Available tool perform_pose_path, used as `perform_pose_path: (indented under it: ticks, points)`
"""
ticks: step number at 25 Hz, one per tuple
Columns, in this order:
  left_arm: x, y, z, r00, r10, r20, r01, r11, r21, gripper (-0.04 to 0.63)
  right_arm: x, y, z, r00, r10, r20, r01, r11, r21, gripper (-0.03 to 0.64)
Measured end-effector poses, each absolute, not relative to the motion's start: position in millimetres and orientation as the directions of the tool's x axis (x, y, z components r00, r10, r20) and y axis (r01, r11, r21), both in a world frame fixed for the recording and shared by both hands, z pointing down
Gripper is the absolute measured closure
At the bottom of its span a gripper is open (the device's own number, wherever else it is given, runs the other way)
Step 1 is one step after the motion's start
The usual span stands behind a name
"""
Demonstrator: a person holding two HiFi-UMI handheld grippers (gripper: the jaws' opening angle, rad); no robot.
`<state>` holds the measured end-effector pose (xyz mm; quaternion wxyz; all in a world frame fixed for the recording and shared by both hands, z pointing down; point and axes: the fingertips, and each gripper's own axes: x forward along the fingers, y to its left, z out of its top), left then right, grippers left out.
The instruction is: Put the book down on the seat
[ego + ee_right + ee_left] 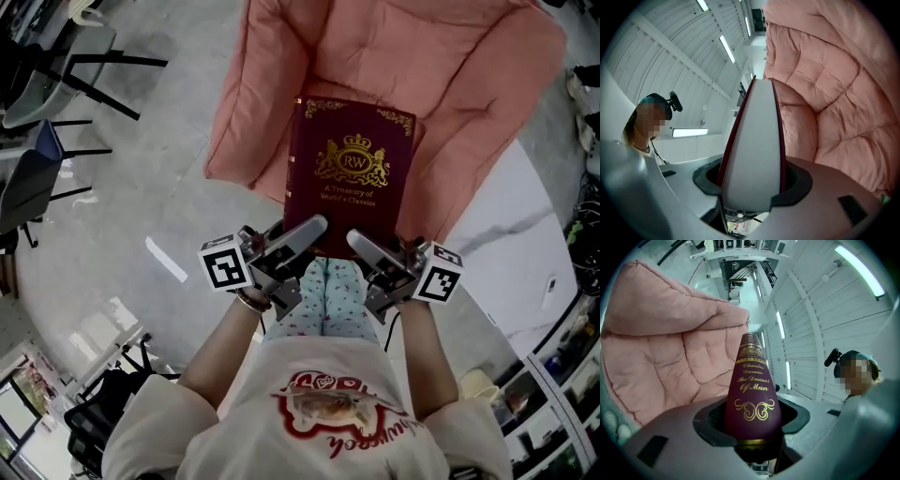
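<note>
Maroon book [349, 169] held over the pink cushioned seat [469, 84], left gripper [298, 236] clamped on its near end at the spine, right gripper [370, 248] clamped at the page edge, book seemingly not yet touching the cushion.

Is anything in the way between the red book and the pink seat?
Nothing that I can see. The left gripper and right gripper hold the book over the pink seat, whose cushion around it is bare. The bit right under the book is hidden.
</note>
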<state>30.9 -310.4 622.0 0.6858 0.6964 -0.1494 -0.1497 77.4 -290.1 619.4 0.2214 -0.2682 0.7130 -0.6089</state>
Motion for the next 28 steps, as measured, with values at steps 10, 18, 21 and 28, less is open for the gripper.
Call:
perform_pose_path:
  ticks: [10,18,21,28]
  points:
    - [29.3,-310.0,617.8,0.907,-0.42,0.015,-0.005,0.025,1.0,0.365,76.4,-289.3,613.6,-0.752,-0.658,0.046,-0.119,0.067,-0.991,0.387]
    - [28.9,-310.8,616.7,0.912,-0.408,0.03,-0.012,0.047,0.999,0.365,75.6,-289.4,612.8,-0.737,-0.673,0.067,-0.117,0.029,-0.993,0.387]
    - [27.5,-313.8,614.6,0.914,-0.404,0.042,-0.039,0.014,0.999,0.365,74.4,-291.1,612.3,-0.733,-0.68,0.038,-0.097,0.048,-0.994,0.387]
    - [27.1,-313.6,612.3,0.906,-0.421,0.051,-0.06,-0.007,0.998,0.365,74.2,-290.6,611.4,-0.734,-0.678,0.02,-0.084,0.061,-0.995,0.387]
